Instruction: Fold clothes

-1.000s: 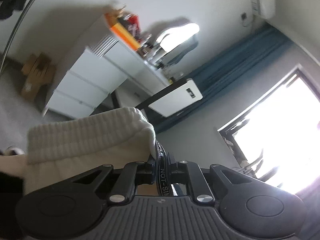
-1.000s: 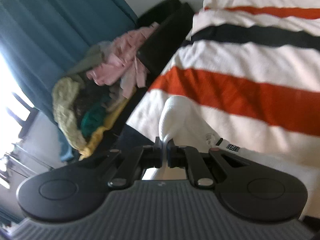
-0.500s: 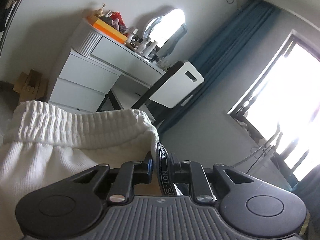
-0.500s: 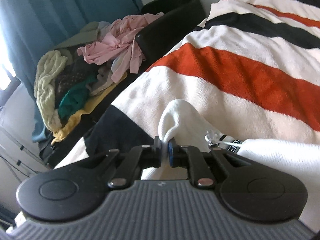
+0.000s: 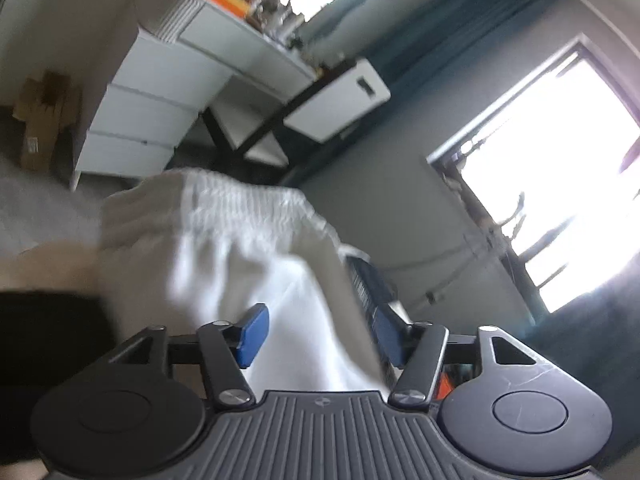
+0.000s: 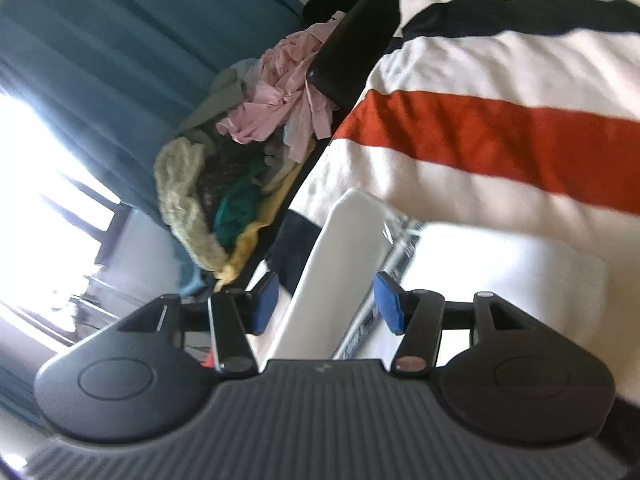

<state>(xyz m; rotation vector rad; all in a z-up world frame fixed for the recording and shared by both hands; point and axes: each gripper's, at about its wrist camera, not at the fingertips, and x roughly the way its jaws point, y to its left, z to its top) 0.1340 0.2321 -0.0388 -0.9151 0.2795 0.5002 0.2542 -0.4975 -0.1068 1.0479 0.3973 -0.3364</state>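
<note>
Between your left gripper's (image 5: 318, 334) blue pads (image 5: 251, 336) hangs the white garment (image 5: 224, 248), blurred by motion. Its jaws are opening and stand well apart; the cloth runs through the gap, and neither pad presses on it, so your grip there is released. The ribbed elastic waistband (image 5: 240, 196) rises toward twelve o'clock, and a dark printed drawstring (image 5: 362, 280) lies along the fabric's edge at about one o'clock, close to the inner face of the other pad. Past the garment, at eleven o'clock, stands a white dresser (image 5: 160, 92) with clutter on top; a bright window (image 5: 560, 200) fills three o'clock, with a blue curtain (image 5: 460, 28) at one o'clock.

Your right gripper (image 6: 326, 308) shows the same: jaws opening, blue pads (image 6: 266, 306) set apart, a narrow fold of the white garment (image 6: 340, 272) standing up between them with a gap on either side. That grip is let go too. More of the white cloth spreads out at three o'clock. It lies on a striped blanket (image 6: 500, 132) of cream, orange and black, which fills twelve to three o'clock. At ten to eleven o'clock a heap of clothes (image 6: 240, 160), pink, green and yellow, is piled beside a black bed frame (image 6: 344, 64), in front of a teal curtain (image 6: 100, 60).
</note>
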